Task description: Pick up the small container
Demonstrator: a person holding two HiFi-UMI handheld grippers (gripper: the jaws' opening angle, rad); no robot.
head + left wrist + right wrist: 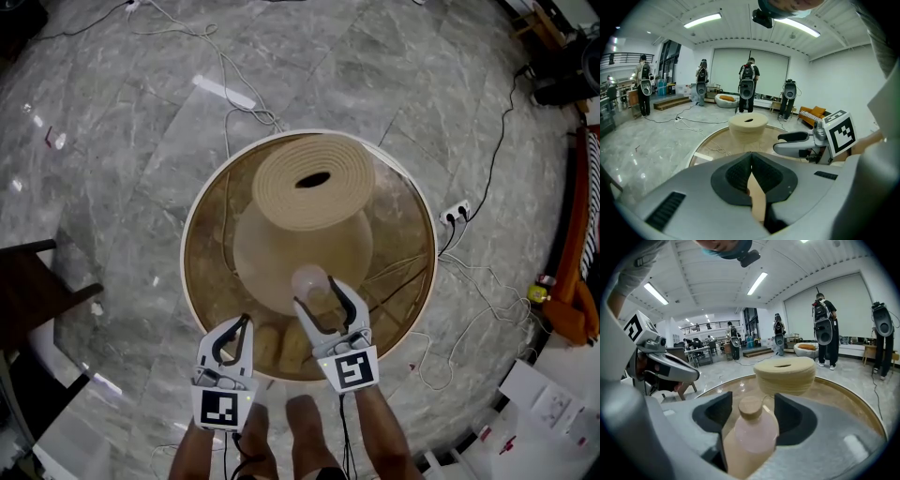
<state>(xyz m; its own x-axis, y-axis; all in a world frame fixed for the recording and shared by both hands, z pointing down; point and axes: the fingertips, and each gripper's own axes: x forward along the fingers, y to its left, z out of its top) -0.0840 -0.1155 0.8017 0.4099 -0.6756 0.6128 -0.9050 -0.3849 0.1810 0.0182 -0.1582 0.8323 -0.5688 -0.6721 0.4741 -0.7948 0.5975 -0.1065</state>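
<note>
The small container (757, 432), a pale pink bottle with a cork stopper (751, 406), is upright between the jaws of the right gripper (752, 411). These jaws are wide open, one pad on each side of the bottle. I cannot see that either pad presses on it. In the head view the small container (309, 279) stands on the round brown surface (211, 272), in the part nearest to the person, and the right gripper (319, 292) reaches around it from below.

The left gripper (751, 161) has its jaws closed together with nothing between them. In the head view the left gripper (246, 323) is just beside the right one, over the near rim of the surface.

Just behind the bottle is a large beige ribbed object (314, 180) with a dark slot in its top. Around the surface there is a grey marble floor (112, 141) with white cables (225, 75) on it. In the gripper views several people (748, 86) stand far at the back of the hall.
</note>
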